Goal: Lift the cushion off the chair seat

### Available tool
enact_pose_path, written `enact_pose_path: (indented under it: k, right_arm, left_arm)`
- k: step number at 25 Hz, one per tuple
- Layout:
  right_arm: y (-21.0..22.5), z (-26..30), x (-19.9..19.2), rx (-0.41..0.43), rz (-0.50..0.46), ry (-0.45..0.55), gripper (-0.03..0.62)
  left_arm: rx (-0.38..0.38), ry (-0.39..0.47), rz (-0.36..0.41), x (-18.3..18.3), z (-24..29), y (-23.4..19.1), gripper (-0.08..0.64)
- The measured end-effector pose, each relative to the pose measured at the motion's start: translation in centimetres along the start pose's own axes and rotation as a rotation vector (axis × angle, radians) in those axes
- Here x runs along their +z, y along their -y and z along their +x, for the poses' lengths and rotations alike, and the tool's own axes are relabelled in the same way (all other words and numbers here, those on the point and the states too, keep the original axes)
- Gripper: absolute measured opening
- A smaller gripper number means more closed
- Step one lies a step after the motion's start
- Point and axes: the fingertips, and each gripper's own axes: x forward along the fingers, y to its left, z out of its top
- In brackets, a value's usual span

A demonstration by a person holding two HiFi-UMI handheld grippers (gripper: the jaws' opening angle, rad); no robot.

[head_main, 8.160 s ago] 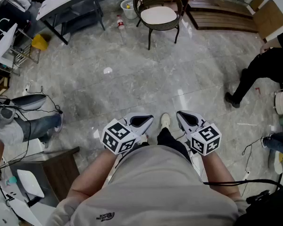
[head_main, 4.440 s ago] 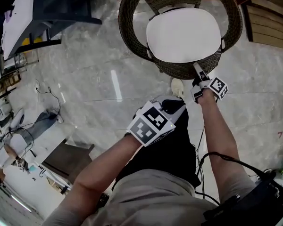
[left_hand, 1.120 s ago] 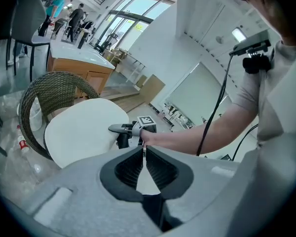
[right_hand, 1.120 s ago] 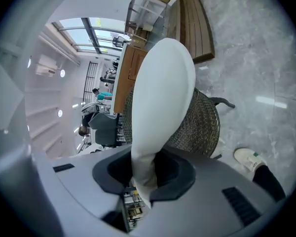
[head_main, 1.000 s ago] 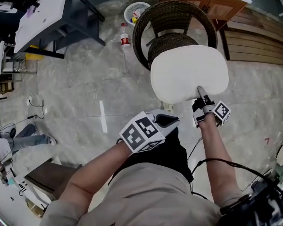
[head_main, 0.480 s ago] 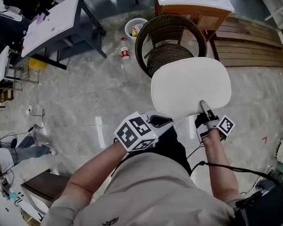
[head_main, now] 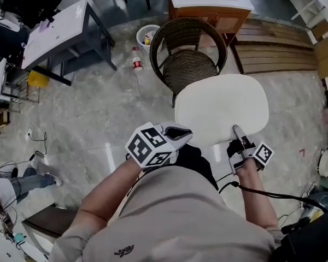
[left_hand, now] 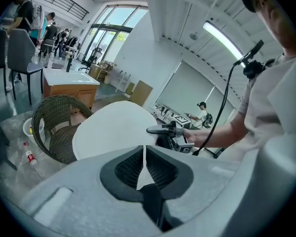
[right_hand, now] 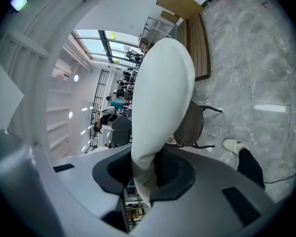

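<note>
right gripper (head_main: 237, 130) jaws clamped on cushion (head_main: 221, 108) edge; cushion seemingly clear of wicker chair (head_main: 192, 70); left gripper (head_main: 186, 131) jaws together, empty.

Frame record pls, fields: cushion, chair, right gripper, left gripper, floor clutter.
cushion: white cushion, off the seat, held in the air by its near edge
chair: wicker chair, seat bare, standing beyond the cushion
right gripper: shut on the cushion's edge
left gripper: jaws together, nothing between them
floor clutter: bottle and basket, both left of the chair in the head view
</note>
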Motion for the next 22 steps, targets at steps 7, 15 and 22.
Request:
enact_pose_path:
  k: [7,15,22]
  right_arm:
    - [0.5,-4.4,-3.7,-0.007,0.005,-0.025,0.091]
    - [0.2,-7.3,-6.3,0.0,0.006,-0.04,0.091]
    - [0.7,-9.3,-8.0,0.01,0.002,-0.038,0.091]
  left_arm:
    - [0.007,0.006,-0.003,-1.9,-1.4,2.0,0.009]
    - [-0.004,0.007,0.002,-3.2,-1.9,3.6,0.009]
    - [-0.011,0.014,0.002,-4.8,-2.0,5.1,0.009]
